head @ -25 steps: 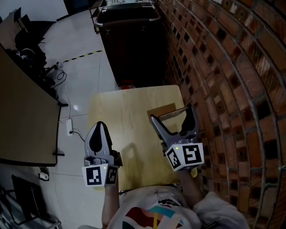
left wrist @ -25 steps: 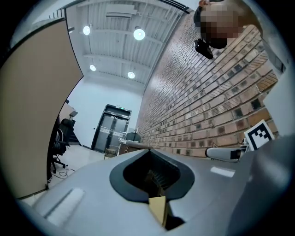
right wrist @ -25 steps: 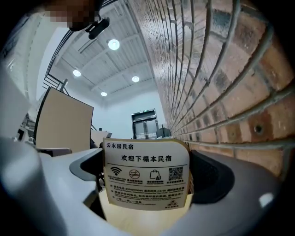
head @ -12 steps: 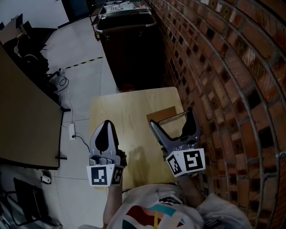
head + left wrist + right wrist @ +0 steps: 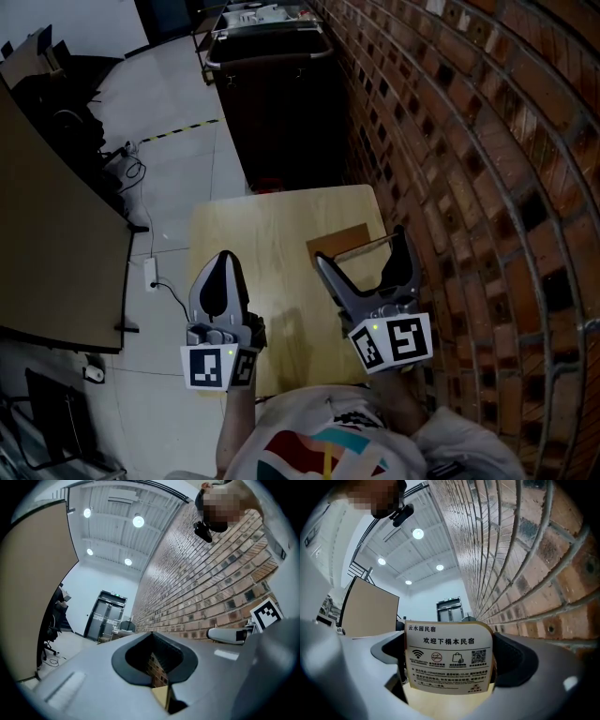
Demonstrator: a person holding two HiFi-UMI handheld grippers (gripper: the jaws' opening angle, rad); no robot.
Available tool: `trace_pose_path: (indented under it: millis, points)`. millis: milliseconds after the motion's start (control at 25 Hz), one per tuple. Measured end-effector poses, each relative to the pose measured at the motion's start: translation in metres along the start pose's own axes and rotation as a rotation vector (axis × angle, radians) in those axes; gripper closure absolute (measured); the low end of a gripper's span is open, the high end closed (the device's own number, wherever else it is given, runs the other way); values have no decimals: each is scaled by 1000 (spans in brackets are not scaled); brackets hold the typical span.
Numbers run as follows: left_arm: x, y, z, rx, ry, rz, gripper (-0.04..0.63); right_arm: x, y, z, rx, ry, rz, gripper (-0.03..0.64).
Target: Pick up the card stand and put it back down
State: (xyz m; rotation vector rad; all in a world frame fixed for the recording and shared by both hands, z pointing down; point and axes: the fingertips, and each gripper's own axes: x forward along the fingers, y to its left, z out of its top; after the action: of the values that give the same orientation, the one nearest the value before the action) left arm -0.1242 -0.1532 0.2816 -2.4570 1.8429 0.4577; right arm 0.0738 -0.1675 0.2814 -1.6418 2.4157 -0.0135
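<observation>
The pale wooden bench (image 5: 253, 234) stands against a brick wall (image 5: 469, 187) on its right, with grey floor (image 5: 178, 103) to the left and a dark cart (image 5: 272, 94) beyond its far edge. The card stand (image 5: 339, 242) sits at the bench's right side. The right tool (image 5: 361, 246) has its jaws set wide, each pressing a side edge of the stand. The left tool (image 5: 223, 258) is pressed closed and empty above the bench's near left edge. Round ceiling lights (image 5: 138, 521) glow overhead.
</observation>
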Motion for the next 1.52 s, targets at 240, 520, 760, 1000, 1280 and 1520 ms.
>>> trace_pose_path:
  millis: [240, 520, 760, 1000, 1280, 1520]
  points:
    - [0, 5, -5, -14, 22, 14, 589, -2, -1, 2, 6, 1, -4, 43]
    - [-1, 11, -8, -28, 27, 32, 589, -4, -5, -5, 7, 25, -19, 46]
    - [-1, 13, -11, -41, 34, 37, 589, -2, -8, -7, 7, 27, -26, 46]
    - [1, 16, -16, -53, 45, 43, 589, 15, -19, -28, -16, 65, -37, 47]
    - [1, 25, -26, -61, 69, 60, 589, 55, -40, -90, -75, 168, -59, 49]
    - [6, 38, -36, -57, 95, 85, 589, 90, -60, -153, -97, 272, -95, 49]
